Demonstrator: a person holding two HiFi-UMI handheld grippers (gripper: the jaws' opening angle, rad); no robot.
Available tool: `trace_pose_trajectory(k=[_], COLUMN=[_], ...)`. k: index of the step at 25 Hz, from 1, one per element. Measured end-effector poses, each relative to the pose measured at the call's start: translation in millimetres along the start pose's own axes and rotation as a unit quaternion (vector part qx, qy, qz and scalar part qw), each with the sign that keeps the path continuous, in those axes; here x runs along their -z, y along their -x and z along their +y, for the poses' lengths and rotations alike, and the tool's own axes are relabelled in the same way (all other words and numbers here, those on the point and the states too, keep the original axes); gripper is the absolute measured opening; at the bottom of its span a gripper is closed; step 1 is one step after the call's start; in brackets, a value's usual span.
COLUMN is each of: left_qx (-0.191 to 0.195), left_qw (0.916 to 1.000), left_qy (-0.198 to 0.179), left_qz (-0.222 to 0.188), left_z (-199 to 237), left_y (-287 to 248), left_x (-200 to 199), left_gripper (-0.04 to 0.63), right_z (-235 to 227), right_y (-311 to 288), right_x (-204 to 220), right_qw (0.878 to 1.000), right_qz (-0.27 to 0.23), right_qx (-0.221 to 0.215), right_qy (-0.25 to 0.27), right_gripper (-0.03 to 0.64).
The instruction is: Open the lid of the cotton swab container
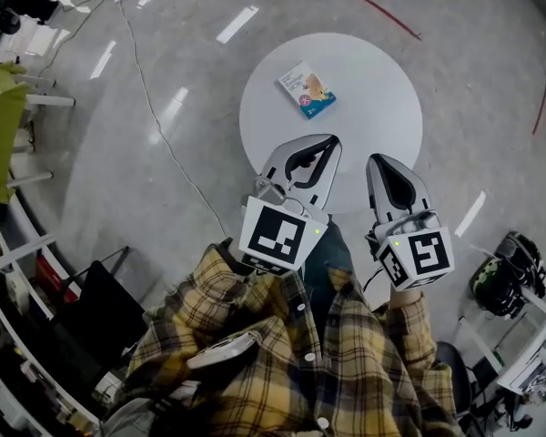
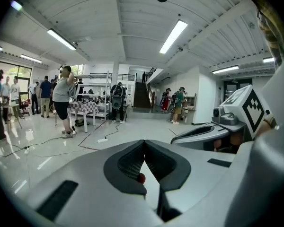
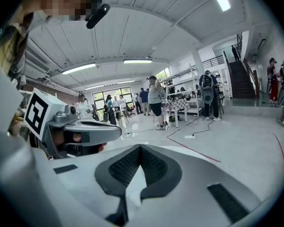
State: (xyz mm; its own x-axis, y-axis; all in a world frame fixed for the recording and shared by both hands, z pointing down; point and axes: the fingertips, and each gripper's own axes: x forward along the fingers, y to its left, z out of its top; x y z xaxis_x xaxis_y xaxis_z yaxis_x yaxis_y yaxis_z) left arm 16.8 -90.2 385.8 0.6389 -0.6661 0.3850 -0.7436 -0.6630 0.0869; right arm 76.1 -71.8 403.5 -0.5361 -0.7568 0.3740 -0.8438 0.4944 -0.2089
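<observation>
The cotton swab container (image 1: pixel 307 90) is a small flat white and blue pack lying on the far left part of the round white table (image 1: pixel 382 89). Its lid looks closed. My left gripper (image 1: pixel 330 141) hangs over the table's near edge, shut and empty, a short way from the container. My right gripper (image 1: pixel 376 160) is beside it on the right, also shut and empty. In the left gripper view the jaws (image 2: pixel 143 144) meet and point level into the room, with the right gripper (image 2: pixel 213 130) alongside. The right gripper view shows closed jaws (image 3: pixel 139 147) and the left gripper (image 3: pixel 80 131); the container is not seen there.
A thin cable (image 1: pixel 155 116) runs across the grey floor left of the table, and a red line (image 1: pixel 364 3) is marked beyond it. A green chair (image 1: pixel 0 126) and shelving stand at the left. Several people (image 2: pixel 62 98) stand by a checked table (image 2: pixel 87 109) far off.
</observation>
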Motion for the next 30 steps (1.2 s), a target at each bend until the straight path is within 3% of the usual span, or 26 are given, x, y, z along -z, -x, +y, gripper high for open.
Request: trace_pose_trajectory(k=[9,23,30], left_qx=[0.012,0.011,0.030], left_qw=[0.9984,0.9961,0.9949], left_qy=[0.001,0.021,0.032], left_qz=[0.055,0.085,0.091], left_z=[-4.1,-5.3,-3.2], left_y=[-22.0,-29.4,-30.8], left_x=[70.4,121.8,135.2], left_gripper=[0.020,0.020,0.023], right_z=[-10.0,-14.7,-16.6], right_y=[-15.2,-22.2,-26.0], right_x=[55.4,90.0,94.6], right_qw=[0.999,0.997,0.996], right_qz=[0.039,0.065,0.068], right_qx=[0.007,0.003,-0.001], right_qy=[-0.025,-0.050,-0.055], right_gripper=[0.017,0.017,0.017])
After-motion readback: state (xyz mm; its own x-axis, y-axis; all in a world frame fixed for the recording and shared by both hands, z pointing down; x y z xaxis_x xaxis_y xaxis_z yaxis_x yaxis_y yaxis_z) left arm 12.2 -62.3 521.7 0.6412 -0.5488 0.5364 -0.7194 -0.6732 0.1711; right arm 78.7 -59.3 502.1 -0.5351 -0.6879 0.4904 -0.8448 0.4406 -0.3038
